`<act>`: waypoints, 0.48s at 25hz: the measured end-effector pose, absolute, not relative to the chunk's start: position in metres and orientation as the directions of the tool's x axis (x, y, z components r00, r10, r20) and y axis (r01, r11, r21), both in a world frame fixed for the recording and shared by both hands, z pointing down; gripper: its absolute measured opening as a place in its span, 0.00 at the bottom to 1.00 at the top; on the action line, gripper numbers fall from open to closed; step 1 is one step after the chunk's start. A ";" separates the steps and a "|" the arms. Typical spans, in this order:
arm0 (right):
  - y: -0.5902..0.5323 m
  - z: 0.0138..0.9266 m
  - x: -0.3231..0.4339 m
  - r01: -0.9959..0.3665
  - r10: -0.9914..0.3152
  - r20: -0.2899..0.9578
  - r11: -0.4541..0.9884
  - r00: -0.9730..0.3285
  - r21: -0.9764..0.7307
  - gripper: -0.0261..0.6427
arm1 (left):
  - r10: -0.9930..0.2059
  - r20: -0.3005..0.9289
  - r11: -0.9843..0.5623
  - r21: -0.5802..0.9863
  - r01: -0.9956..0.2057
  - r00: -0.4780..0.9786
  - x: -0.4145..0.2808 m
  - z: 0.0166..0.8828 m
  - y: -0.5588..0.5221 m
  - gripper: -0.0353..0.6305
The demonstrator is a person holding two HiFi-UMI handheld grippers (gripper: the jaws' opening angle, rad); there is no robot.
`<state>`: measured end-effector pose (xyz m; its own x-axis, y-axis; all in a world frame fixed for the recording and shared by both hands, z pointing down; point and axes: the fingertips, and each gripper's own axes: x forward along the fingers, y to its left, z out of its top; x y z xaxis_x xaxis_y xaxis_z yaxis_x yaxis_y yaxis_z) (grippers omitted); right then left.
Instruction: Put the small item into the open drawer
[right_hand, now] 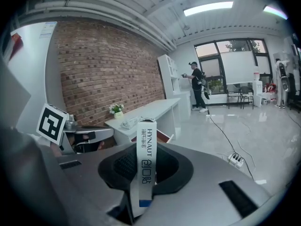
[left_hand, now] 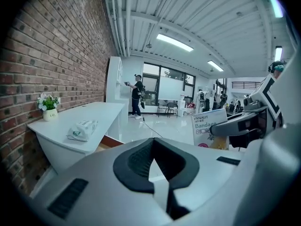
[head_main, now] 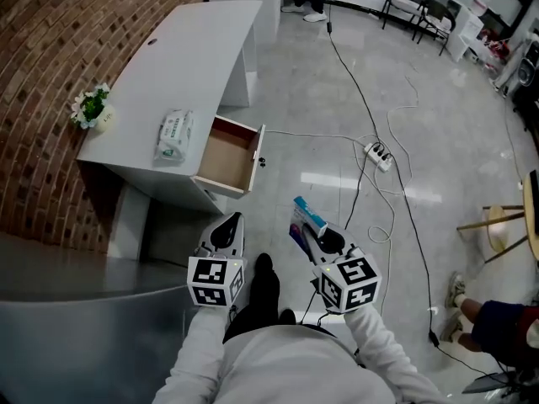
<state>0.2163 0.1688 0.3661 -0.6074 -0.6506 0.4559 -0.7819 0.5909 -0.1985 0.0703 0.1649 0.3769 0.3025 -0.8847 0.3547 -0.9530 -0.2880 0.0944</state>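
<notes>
the head view looks steeply down from above the person, past the left gripper (head_main: 228, 228) and right gripper (head_main: 325, 241), onto the floor (head_main: 295, 99) and table (head_main: 189, 49) ahead. each gripper view sits close behind its own jaws, facing about level across the room; both share the table, brick wall (head_main: 50, 57) and far windows (left_hand: 160, 86).

Rough brick wall (head_main: 50, 74), glossy floor (head_main: 337, 99), matt desk (head_main: 189, 49), wooden drawer (head_main: 226, 154)

Seated person (head_main: 493, 316) half beyond head view's right edge; print on soft pack (head_main: 174, 135) illegibly small
</notes>
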 end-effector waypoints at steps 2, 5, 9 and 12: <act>0.148 0.368 0.201 -0.778 -0.642 0.464 0.597 -0.610 -0.197 0.17 | -0.883 0.361 -0.283 0.097 -0.954 0.299 0.058 0.379 0.144 0.08; 0.120 0.373 0.180 -0.773 -0.626 0.482 0.602 -0.613 -0.200 0.17 | -0.881 0.375 -0.269 0.103 -0.957 0.288 0.039 0.383 0.115 0.08; 0.087 0.378 0.160 -0.776 -0.618 0.500 0.598 -0.607 -0.203 0.17 | -0.880 0.381 -0.262 0.111 -0.959 0.284 0.017 0.387 0.080 0.08; 0.065 0.381 0.150 -0.779 -0.615 0.511 0.593 -0.601 -0.203 0.17 | -0.878 0.386 -0.258 0.115 -0.959 0.283 0.005 0.391 0.058 0.08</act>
